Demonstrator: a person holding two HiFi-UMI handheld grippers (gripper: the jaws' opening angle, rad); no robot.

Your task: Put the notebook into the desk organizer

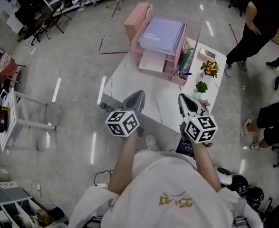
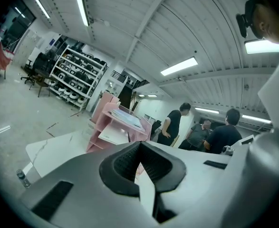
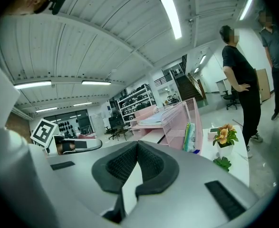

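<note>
A lavender notebook (image 1: pixel 160 34) lies flat on the top tray of the pink desk organizer (image 1: pixel 177 65), which stands at the far end of the white table (image 1: pixel 125 80). Both grippers hover over the table's near end, well short of the organizer. My left gripper (image 1: pixel 133 101) is shut with nothing between its jaws, and so is my right gripper (image 1: pixel 187 103). In the left gripper view the jaws (image 2: pixel 140 144) meet, with the organizer (image 2: pixel 108 127) and notebook (image 2: pixel 129 118) beyond. In the right gripper view the jaws (image 3: pixel 137 144) also meet, ahead of the organizer (image 3: pixel 177 120).
A flower pot (image 1: pixel 209 69) and a small green plant (image 1: pixel 201 86) stand on the table's right side. Pens (image 1: pixel 184 63) fill the organizer's side compartment. People (image 1: pixel 253 23) stand to the right. A white rack (image 1: pixel 15 118) stands at the left.
</note>
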